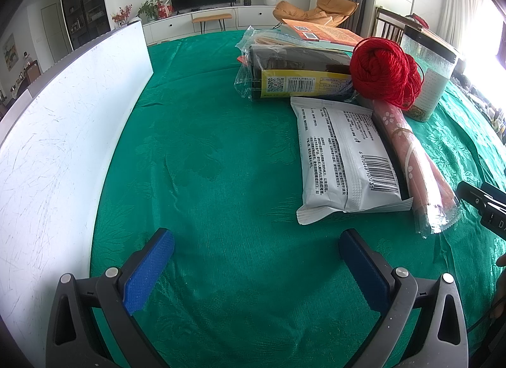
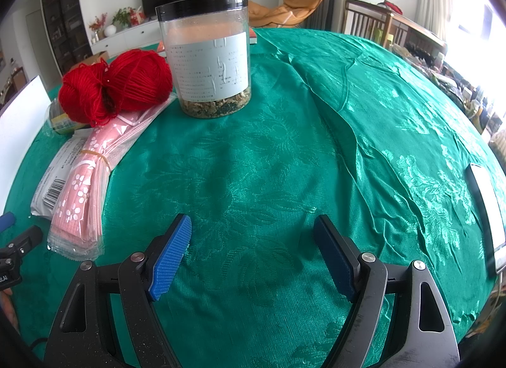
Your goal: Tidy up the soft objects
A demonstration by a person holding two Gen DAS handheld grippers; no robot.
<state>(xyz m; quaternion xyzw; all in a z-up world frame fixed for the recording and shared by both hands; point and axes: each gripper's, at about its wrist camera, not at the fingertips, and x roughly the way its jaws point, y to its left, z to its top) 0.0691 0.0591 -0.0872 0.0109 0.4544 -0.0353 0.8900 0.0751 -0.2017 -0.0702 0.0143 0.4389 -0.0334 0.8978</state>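
Observation:
A red yarn ball rests on a pile of packets on the green tablecloth. Below it lie a pink flowered cloth roll in clear wrap, a white barcode packet and a dark packet with a yellow label. My left gripper is open and empty, low over bare cloth left of the pile. My right gripper is open and empty over bare cloth, right of the pink roll.
A clear jar with a black lid stands behind the yarn. A white board stands upright along the left. Books lie at the back. A white flat device lies at the right edge.

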